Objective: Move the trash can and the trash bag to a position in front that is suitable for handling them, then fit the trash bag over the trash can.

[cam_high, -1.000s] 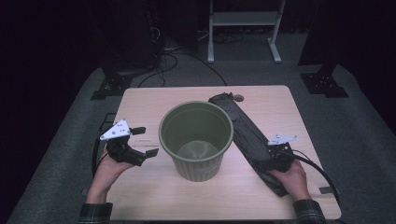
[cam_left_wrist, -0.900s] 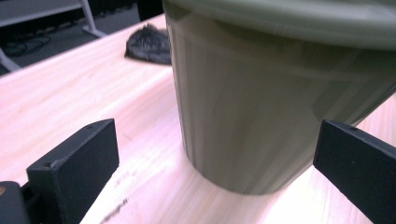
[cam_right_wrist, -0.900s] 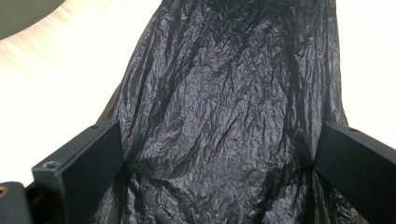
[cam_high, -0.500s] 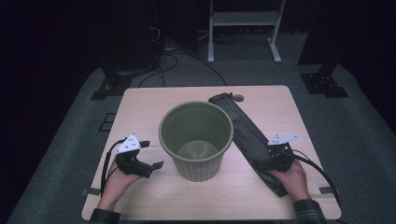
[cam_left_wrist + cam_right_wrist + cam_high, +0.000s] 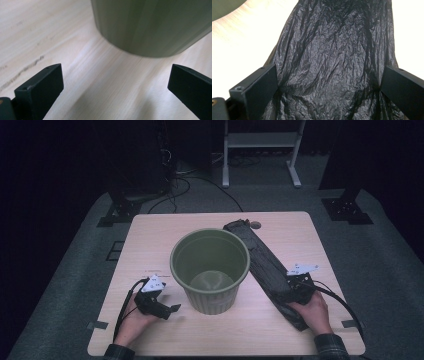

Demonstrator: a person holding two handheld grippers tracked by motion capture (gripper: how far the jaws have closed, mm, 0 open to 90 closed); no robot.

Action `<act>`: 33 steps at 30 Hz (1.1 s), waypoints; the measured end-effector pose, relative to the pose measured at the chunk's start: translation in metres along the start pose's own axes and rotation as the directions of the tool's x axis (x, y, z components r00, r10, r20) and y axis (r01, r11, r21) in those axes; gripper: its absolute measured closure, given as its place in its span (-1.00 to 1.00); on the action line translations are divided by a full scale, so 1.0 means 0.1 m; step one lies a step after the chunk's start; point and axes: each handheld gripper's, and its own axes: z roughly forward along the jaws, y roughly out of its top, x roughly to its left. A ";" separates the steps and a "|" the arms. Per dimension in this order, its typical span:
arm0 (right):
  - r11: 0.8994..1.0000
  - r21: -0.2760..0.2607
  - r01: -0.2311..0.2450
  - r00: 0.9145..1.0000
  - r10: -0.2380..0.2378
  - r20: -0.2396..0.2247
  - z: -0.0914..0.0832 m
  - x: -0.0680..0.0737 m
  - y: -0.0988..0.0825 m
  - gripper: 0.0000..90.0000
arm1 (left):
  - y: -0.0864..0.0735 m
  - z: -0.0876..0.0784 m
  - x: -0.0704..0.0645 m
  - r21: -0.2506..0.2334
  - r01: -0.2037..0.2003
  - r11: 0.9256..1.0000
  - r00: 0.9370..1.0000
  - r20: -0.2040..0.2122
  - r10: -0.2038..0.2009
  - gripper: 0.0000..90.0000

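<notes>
grippers sat on either side of the olive-green round plastic waste bin (image 5: 210, 270), which stood upright mid-table on the pale wooden table (image 5: 150, 230). the right gripper (image 5: 296, 287) had its jaws spread wide around the near end of the long crumpled black plastic bin bag (image 5: 260, 260), which lay flat and diagonal just beside the bin; the film (image 5: 332, 62) bunched between the pads, not yet pinched. the left gripper (image 5: 172, 308) rested low by the bin's base (image 5: 150, 27), jaws wide apart and holding nothing. it looked like the grasping step, a liner about to be picked up. next, i judged, the right jaws needed to close on the bag and lift it, while the left steadied the bin.
</notes>
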 end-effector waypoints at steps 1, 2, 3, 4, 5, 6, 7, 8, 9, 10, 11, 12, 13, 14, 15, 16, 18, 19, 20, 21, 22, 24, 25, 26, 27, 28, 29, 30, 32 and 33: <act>1.000 0.000 0.000 1.000 0.000 0.000 0.00 0.00 0.00 -1.00 | -0.01 0.01 0.00 0.009 -0.002 1.000 1.000 -0.005 0.002 -1.00; 1.000 0.000 0.000 1.000 0.000 0.000 0.00 0.00 0.00 -1.00 | -0.02 0.03 0.00 0.020 -0.001 1.000 1.000 -0.005 0.001 -1.00; 1.000 0.000 0.000 1.000 0.000 0.000 0.00 0.00 0.00 -1.00 | -0.03 0.04 0.00 0.027 0.000 1.000 1.000 -0.007 0.000 -1.00; 1.000 0.000 0.000 1.000 0.000 0.000 0.00 0.00 0.00 -1.00 | -0.03 0.05 0.01 0.032 0.002 1.000 1.000 -0.009 -0.002 -1.00; 1.000 0.000 0.000 1.000 0.000 0.000 0.00 0.00 0.00 -1.00 | -0.04 0.06 0.01 0.033 0.005 0.999 1.000 -0.007 -0.005 -1.00; 1.000 0.000 0.000 1.000 0.000 0.000 0.00 0.00 0.00 -1.00 | -0.05 0.07 0.02 0.036 0.009 0.999 1.000 -0.006 -0.009 -1.00; 1.000 0.000 0.000 1.000 0.000 0.000 0.00 0.00 0.00 -1.00 | -0.06 0.08 0.02 0.040 0.009 0.999 1.000 -0.007 -0.008 -1.00; 1.000 0.000 0.000 1.000 0.000 0.001 0.00 0.00 0.00 -1.00 | -0.07 0.09 0.02 0.046 0.008 0.999 1.000 -0.005 -0.008 -1.00; 1.000 0.000 0.000 1.000 0.000 0.001 0.00 0.00 0.00 -1.00 | -0.07 0.11 0.02 0.055 0.007 0.998 1.000 -0.003 -0.006 -1.00; 1.000 0.000 0.000 1.000 0.000 0.001 0.00 0.00 0.00 -1.00 | -0.08 0.12 0.02 0.054 0.003 0.999 1.000 -0.004 -0.003 -1.00; 1.000 0.000 0.000 1.000 0.000 0.001 0.00 0.00 0.00 -1.00 | -0.08 0.12 0.02 0.047 0.004 0.999 1.000 -0.005 -0.004 -1.00; 1.000 0.000 0.000 1.000 0.000 0.001 0.00 0.00 0.00 -1.00 | -0.08 0.13 0.02 0.045 0.006 0.999 1.000 -0.006 -0.006 -1.00; 1.000 0.000 0.000 1.000 0.000 0.001 0.00 0.00 0.00 -1.00 | -0.09 0.13 0.03 0.042 0.006 0.999 1.000 -0.007 -0.006 -1.00; 1.000 0.000 0.000 1.000 0.000 0.001 0.00 0.00 0.00 -1.00 | -0.09 0.13 0.03 0.041 0.007 0.999 1.000 -0.010 -0.006 -1.00; 1.000 0.000 0.000 1.000 0.000 0.001 0.00 0.00 0.00 -1.00 | -0.09 0.13 0.04 0.041 0.008 0.999 1.000 -0.012 -0.008 -1.00; 1.000 0.000 0.000 1.000 0.000 0.001 0.00 0.00 0.00 -1.00 | -0.09 0.13 0.04 0.041 0.009 0.999 1.000 -0.013 -0.009 -1.00; 1.000 0.000 0.000 1.000 0.000 0.001 0.00 0.00 0.00 -1.00 | -0.09 0.13 0.04 0.041 0.009 0.999 1.000 -0.014 -0.008 -1.00; 1.000 0.000 -0.001 1.000 0.001 0.001 0.00 0.00 0.00 -1.00 | -0.09 0.13 0.04 0.041 0.010 0.999 1.000 -0.013 -0.009 -1.00; 1.000 -0.001 -0.001 1.000 0.001 0.002 0.00 0.00 0.00 -1.00 | -0.09 0.13 0.04 0.041 0.010 0.999 1.000 -0.014 -0.009 -1.00; 1.000 0.000 -0.002 1.000 0.002 0.002 0.00 0.00 0.00 -1.00 | -0.09 0.13 0.04 0.041 0.010 0.999 1.000 -0.014 -0.009 -1.00; 1.000 0.000 -0.002 1.000 0.002 0.003 0.00 0.00 0.00 -1.00 | -0.09 0.13 0.04 0.041 0.010 0.999 1.000 -0.014 -0.009 -1.00; 1.000 0.010 0.001 1.000 -0.001 -0.001 -0.01 0.00 0.01 -1.00 | -0.09 0.13 0.04 0.041 0.010 0.999 1.000 -0.013 -0.009 -1.00; 1.000 0.015 -0.003 1.000 0.003 0.001 -0.01 0.00 0.01 -1.00 | -0.09 0.13 0.04 0.041 0.010 0.999 1.000 -0.013 -0.009 -1.00; 1.000 0.022 -0.008 1.000 0.008 0.006 -0.02 -0.01 0.01 -1.00 | -0.09 0.13 0.04 0.041 0.010 0.999 1.000 -0.013 -0.010 -1.00; 1.000 0.026 -0.017 1.000 0.016 0.011 -0.02 -0.02 0.02 -1.00 | -0.09 0.13 0.04 0.041 0.010 0.999 1.000 -0.013 -0.009 -1.00; 0.999 0.022 -0.026 1.000 0.025 0.009 -0.04 -0.04 0.03 -1.00 | -0.09 0.13 0.04 0.041 0.010 0.999 1.000 -0.013 -0.009 -1.00; 0.999 0.017 -0.037 0.999 0.037 0.004 -0.05 -0.05 0.04 -1.00 | -0.09 0.13 0.04 0.041 0.010 0.999 1.000 -0.013 -0.010 -1.00; 0.999 0.006 -0.045 0.999 0.045 0.008 -0.06 -0.06 0.06 -1.00 | -0.09 0.13 0.04 0.041 0.010 0.999 1.000 -0.013 -0.009 -1.00; 0.998 -0.017 -0.057 0.998 0.057 0.004 -0.10 -0.08 0.09 -1.00 | -0.09 0.13 0.04 0.041 0.010 0.999 1.000 -0.013 -0.010 -1.00; 0.998 -0.023 -0.064 0.998 0.064 0.005 -0.11 -0.09 0.11 -1.00 | -0.09 0.13 0.04 0.041 0.010 0.999 1.000 -0.013 -0.010 -1.00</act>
